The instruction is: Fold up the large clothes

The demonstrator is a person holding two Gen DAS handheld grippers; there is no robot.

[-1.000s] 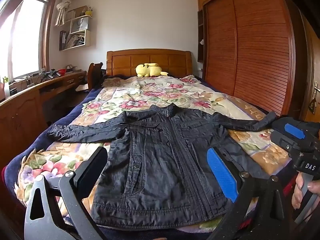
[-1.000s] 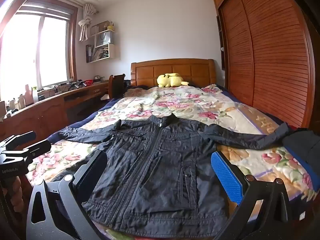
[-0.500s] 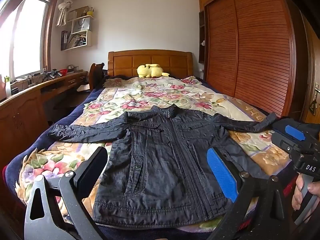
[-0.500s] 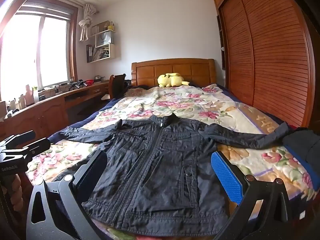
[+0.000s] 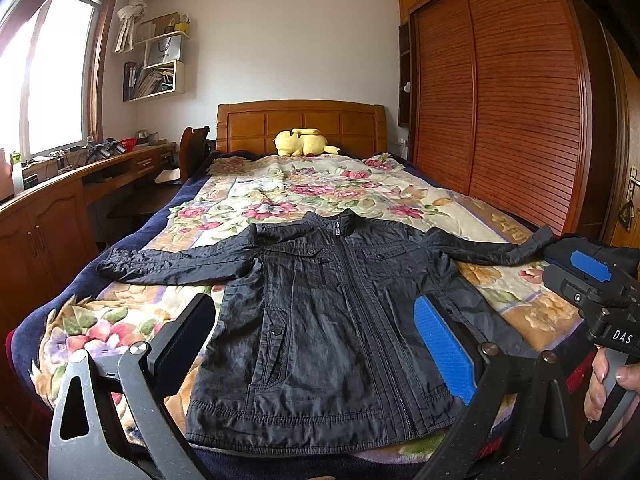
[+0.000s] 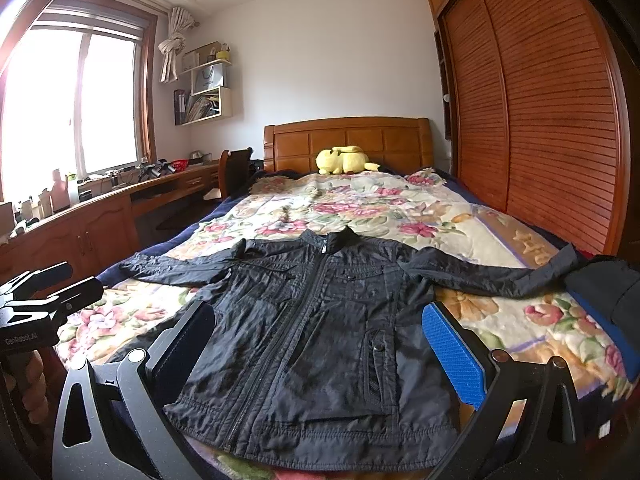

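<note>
Both grippers hover above the foot of a bed, each with its fingers spread wide and nothing between them. From the left wrist camera, the left gripper (image 5: 316, 340) frames a black jacket (image 5: 332, 320), while the right gripper (image 5: 592, 280) shows at the frame's right edge, held in a hand (image 5: 608, 380). From the right wrist camera, the right gripper (image 6: 320, 344) looks over the same jacket, and the left gripper (image 6: 44, 292) juts in from the left.

The jacket lies flat and zipped, front up, on a floral blanket (image 5: 280, 192), hem toward the cameras, collar toward the headboard (image 5: 302, 124), both sleeves stretched straight out to the sides. Its right-hand sleeve tip lies just beside a dark bundle (image 6: 604, 288) at the bed's edge. A yellow plush toy (image 5: 304, 142) rests by the headboard. A wooden wardrobe (image 5: 520, 100) lines the right wall; a desk (image 5: 80, 172) runs under the window (image 5: 52, 72) at left.
</note>
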